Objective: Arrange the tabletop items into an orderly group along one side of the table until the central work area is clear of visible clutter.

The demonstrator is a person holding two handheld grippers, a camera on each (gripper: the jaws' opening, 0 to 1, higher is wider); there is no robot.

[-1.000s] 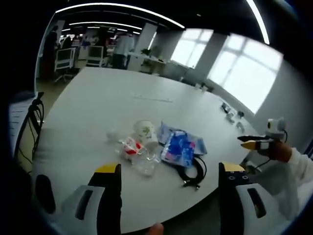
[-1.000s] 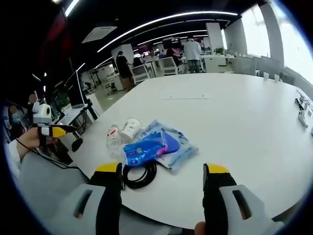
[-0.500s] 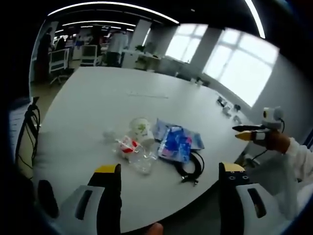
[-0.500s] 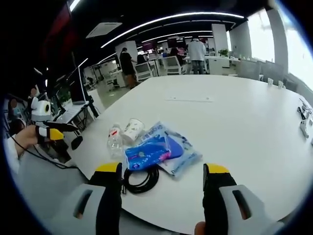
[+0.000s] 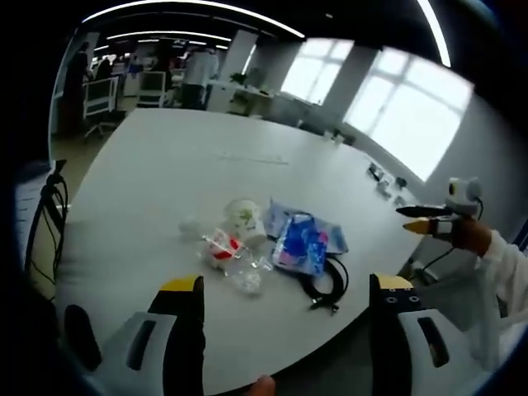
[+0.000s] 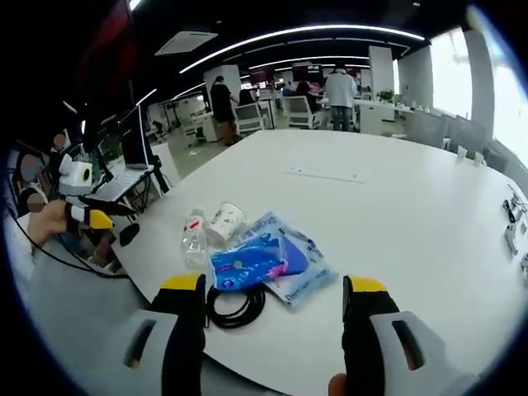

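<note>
A small heap of clutter lies near the white table's [image 5: 165, 173] front edge. It holds a paper cup [image 5: 244, 218], a clear bottle with a red label [image 5: 227, 252], blue plastic packets [image 5: 301, 243] and a coiled black cable [image 5: 326, 285]. My left gripper [image 5: 287, 285] hovers open in front of the heap, touching nothing. In the right gripper view the same bottle [image 6: 195, 239], cup [image 6: 224, 221], packets [image 6: 256, 260] and cable [image 6: 235, 304] lie just beyond my open right gripper [image 6: 274, 285]. Each gripper appears in the other's view, off the table edge: right gripper [image 5: 433, 221], left gripper [image 6: 95, 216].
A thin pale strip [image 5: 254, 158] lies mid-table. Small dark items [image 5: 384, 180] sit along the window-side edge, also seen as small items [image 6: 511, 235]. A chair with cables [image 5: 45, 206] stands by the table. A desk with a laptop [image 6: 124, 186], office chairs and standing people are beyond.
Both views have shifted slightly with the hands. The heap on the table has not moved, and both grippers stay open.
</note>
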